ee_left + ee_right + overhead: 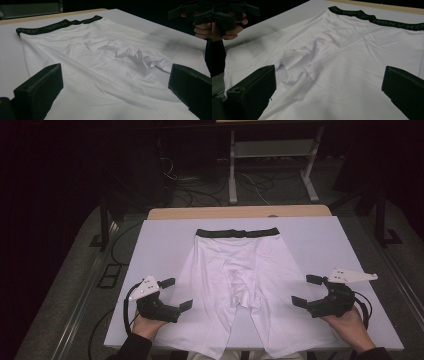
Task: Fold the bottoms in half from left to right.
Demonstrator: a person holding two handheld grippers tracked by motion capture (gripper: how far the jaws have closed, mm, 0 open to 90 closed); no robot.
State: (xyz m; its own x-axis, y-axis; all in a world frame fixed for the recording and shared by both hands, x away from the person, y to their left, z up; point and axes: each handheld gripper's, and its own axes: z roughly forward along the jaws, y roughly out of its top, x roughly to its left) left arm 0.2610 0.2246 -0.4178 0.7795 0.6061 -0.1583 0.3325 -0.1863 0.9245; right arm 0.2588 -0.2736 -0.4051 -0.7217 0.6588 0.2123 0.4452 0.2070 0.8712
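Both tongs, left gripper [176,293] and right gripper [307,290], are held spread wide beside white stretch-fabric shorts with a black waistband [235,270], nothing pinched

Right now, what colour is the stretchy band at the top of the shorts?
The waistband is black, against the white shorts. It shows best in the high view.

Smooth white cloth shorts [235,280], matt dark waistband [237,232]; matt white table cover [330,245].

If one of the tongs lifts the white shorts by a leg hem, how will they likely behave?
The white stretch-fabric shorts with a black waistband would probably drape limply: they lie flat, with soft wrinkles at the crotch. They look thin, so likely light. On the smooth white board, a push would probably bunch them.
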